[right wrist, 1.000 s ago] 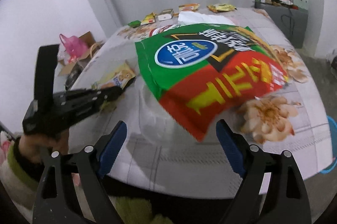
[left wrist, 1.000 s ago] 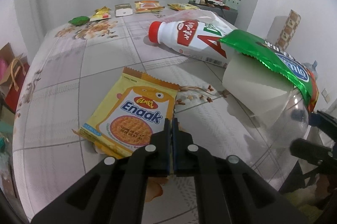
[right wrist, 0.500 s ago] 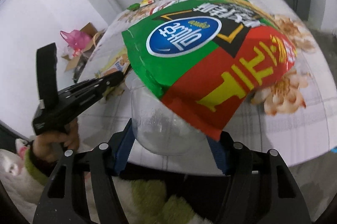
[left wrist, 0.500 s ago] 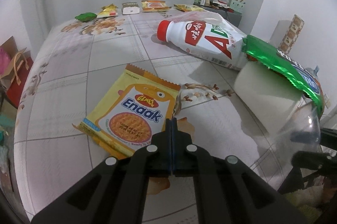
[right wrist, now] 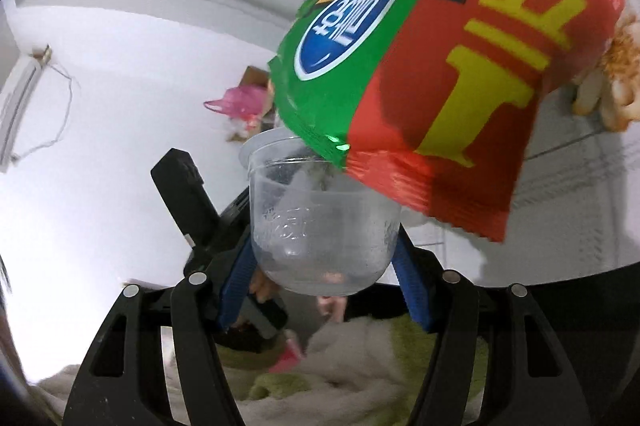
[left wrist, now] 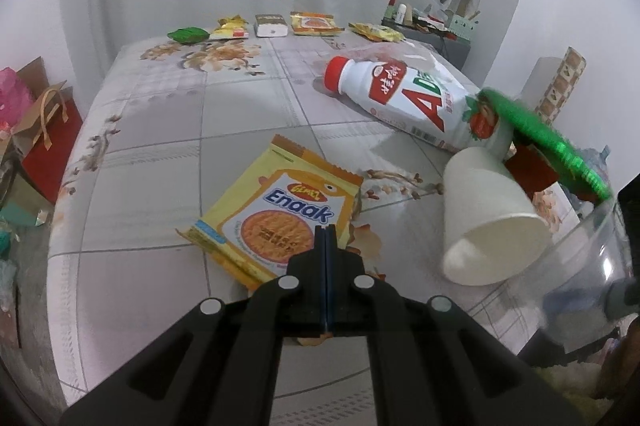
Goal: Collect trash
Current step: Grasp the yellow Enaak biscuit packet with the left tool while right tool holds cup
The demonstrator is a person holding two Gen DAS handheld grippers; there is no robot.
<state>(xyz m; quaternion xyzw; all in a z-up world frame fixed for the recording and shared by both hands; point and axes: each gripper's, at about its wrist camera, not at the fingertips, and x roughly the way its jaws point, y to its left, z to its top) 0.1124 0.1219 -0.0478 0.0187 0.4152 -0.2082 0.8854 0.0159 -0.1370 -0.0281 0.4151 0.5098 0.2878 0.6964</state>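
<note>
My right gripper [right wrist: 326,258] is shut on a clear plastic cup [right wrist: 320,226] and holds it tilted off the table edge. A green and red snack bag [right wrist: 440,65] rests on the cup's rim. In the left wrist view the cup [left wrist: 592,266] and bag [left wrist: 552,145] show at the right edge. My left gripper [left wrist: 325,238] is shut and empty, just above a yellow Enaak wrapper [left wrist: 280,214] on the table [left wrist: 160,165]. A white paper cup [left wrist: 488,218] lies on its side next to a white bottle with a red cap [left wrist: 404,97].
Several small wrappers [left wrist: 272,27] line the table's far edge. A red paper bag [left wrist: 52,137] and a pink bag [left wrist: 12,93] stand on the floor at the left. A shelf with clutter [left wrist: 432,21] stands at the back right.
My right gripper closed on the clear cup and lifted it, tilting, with the snack bag on top. The white paper cup tipped onto its side. My left gripper drew back slightly.
</note>
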